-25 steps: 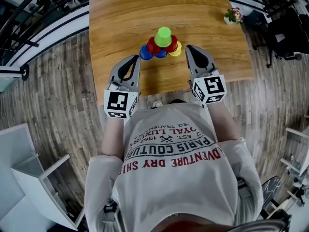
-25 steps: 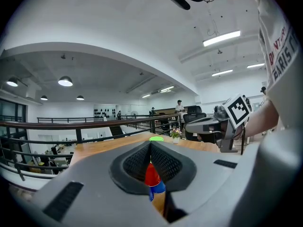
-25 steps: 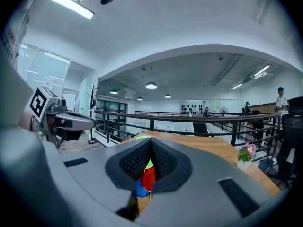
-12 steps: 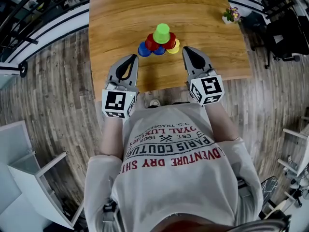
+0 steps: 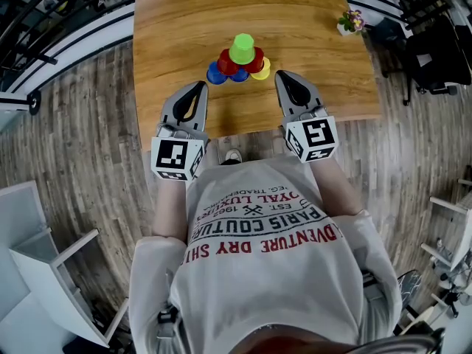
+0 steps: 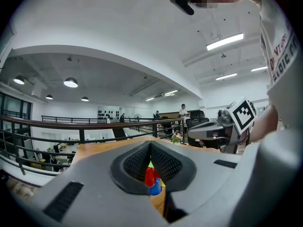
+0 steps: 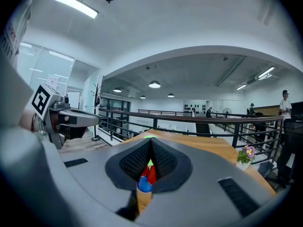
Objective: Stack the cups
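Cups (image 5: 240,59), tapered plastic, pyramid pile, glossy woodgrain table (image 5: 184,21)

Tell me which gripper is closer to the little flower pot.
Right. In the head view, the right gripper sits down and left of the flower pot; the left gripper is farther, beyond the stacked cups.

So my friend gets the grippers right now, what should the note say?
Left hand-held gripper: shut, empty, over the near edge of the wooden table, short of the cups.
Right hand-held gripper: shut, empty, close to the yellow cup.
Cups: one pyramid, with blue cups and the yellow cup at the bottom, red cups above and a green cup on top.
Done: the stack looks finished.
Left: probably nothing. Leave the small flower pot alone.
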Motion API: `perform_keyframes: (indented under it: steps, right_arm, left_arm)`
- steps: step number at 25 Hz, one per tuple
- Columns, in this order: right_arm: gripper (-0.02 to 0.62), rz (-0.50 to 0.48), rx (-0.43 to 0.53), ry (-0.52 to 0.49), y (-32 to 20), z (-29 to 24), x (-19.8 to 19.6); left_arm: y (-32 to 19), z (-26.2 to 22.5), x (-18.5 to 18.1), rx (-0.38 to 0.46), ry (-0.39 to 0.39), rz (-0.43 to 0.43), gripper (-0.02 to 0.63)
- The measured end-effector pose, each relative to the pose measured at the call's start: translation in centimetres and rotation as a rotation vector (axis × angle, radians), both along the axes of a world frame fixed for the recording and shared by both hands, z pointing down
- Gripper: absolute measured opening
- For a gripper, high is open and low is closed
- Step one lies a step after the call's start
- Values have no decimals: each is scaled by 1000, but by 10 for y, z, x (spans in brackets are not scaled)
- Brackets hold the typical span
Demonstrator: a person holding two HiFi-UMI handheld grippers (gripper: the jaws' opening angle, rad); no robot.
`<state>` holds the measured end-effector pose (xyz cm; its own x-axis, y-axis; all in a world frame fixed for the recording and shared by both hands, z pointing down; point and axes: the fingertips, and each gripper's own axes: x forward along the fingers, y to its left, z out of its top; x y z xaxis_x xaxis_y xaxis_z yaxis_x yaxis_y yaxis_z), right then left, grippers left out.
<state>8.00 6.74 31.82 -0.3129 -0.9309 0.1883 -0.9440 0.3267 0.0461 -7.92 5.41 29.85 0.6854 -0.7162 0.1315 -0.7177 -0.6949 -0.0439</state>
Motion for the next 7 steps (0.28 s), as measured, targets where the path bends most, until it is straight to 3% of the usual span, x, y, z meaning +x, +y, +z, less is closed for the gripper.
perform_keyframes:
  steps: [7]
  right_arm:
    - [28,-23,3,-3,-3,-6,-3]
  left_arm:
    - [-3,-1,2,-6,-8,-15,15]
